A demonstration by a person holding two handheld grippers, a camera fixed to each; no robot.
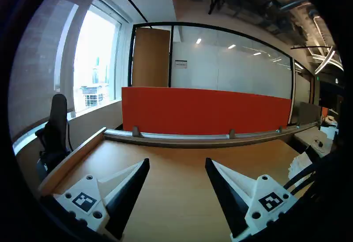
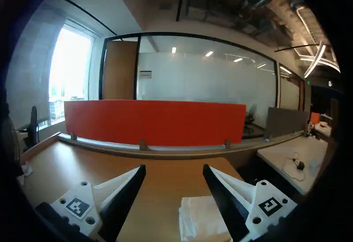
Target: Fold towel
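Right hand-held gripper [image 2: 173,167], fingers apart and empty, hovers over the towel [image 2: 198,217] on the counter [image 2: 66,167]; it should probably pinch one corner squarely.

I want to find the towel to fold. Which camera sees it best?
The right gripper view: the folded white towel lies on the wooden desk by the right gripper's open fingers. The left gripper view has a white shape at its right edge, maybe the towel, unclear.
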